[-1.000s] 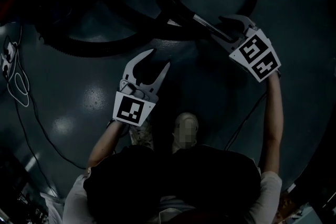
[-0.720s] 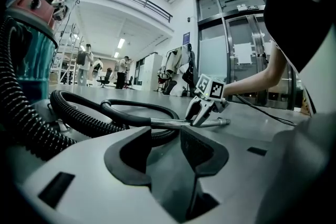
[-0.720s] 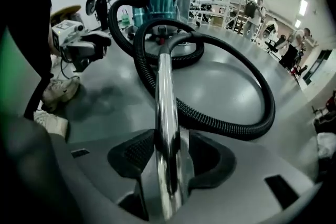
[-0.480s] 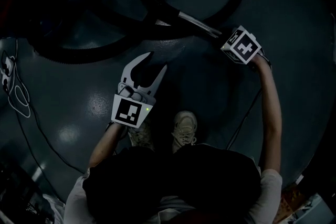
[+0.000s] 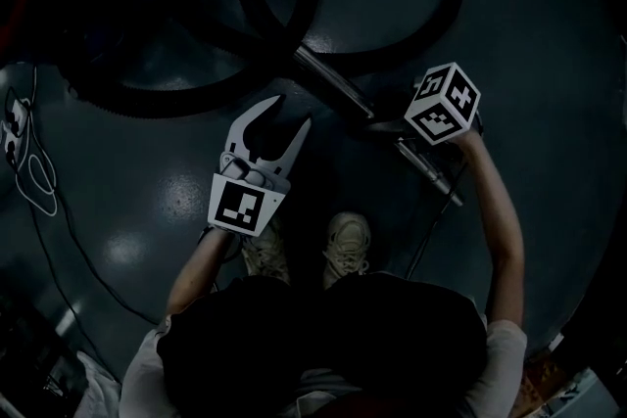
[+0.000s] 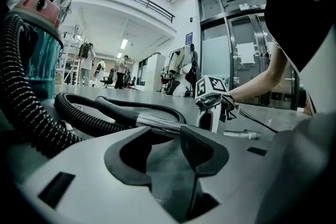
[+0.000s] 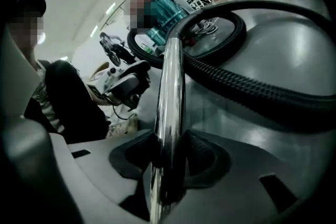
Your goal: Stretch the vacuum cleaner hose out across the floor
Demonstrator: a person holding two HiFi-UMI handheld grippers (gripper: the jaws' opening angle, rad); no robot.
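The black ribbed vacuum hose [image 5: 431, 15] lies in loops on the dark floor, joined to a chrome wand [image 5: 333, 83] that slants toward my feet. My right gripper [image 5: 400, 127], mostly hidden under its marker cube, is shut on the wand; its jaws have just been closing on the chrome wand [image 7: 170, 86], and the pads press on it either side of my right gripper [image 7: 168, 162]. My left gripper [image 5: 292, 111] hovers open and empty just left of the wand. In the left gripper view my left gripper [image 6: 164, 150] faces the hose [image 6: 84, 118] and my right gripper [image 6: 212, 113].
The teal vacuum canister [image 6: 37, 55] stands at the left, with the hose running up to it. White cables [image 5: 34, 162] and a power strip [image 5: 12, 108] lie at the far left. A thin cord [image 5: 436, 220] trails by my right arm. My shoes [image 5: 345, 245] are just below the grippers.
My right gripper has rolled and dropped toward my feet, swinging the wand from pointing right to slanting down toward me. The hose loops have shifted. The left gripper has stayed put.
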